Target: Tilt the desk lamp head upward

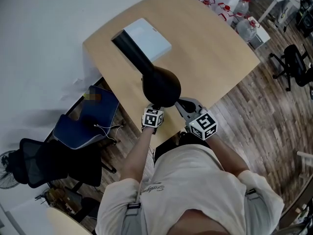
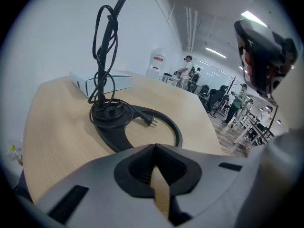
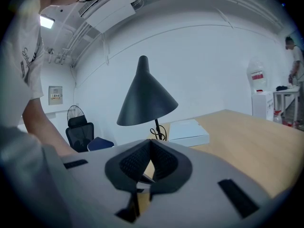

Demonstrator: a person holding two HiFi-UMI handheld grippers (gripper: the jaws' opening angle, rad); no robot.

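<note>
A black desk lamp stands on the light wood table (image 1: 210, 48). Its cone-shaped head (image 1: 160, 86) points down near the table's front edge; the right gripper view shows the head (image 3: 146, 96) side-on, on a thin stem. The left gripper view looks along the tabletop at the lamp's ring base (image 2: 116, 127), with the cord and plug coiled on it. My left gripper (image 1: 154, 109) sits just under the head's near rim, jaws shut and empty (image 2: 155, 148). My right gripper (image 1: 182, 103) is beside it to the right, also shut on nothing (image 3: 151, 144), clear of the lamp.
A flat white box (image 1: 146, 38) lies on the table behind the lamp. Left of the table are a blue-seated chair (image 1: 88, 119) and a black chair (image 1: 44, 163). Water bottles (image 1: 244, 23) and an office chair (image 1: 293, 62) stand at the far right on the wooden floor.
</note>
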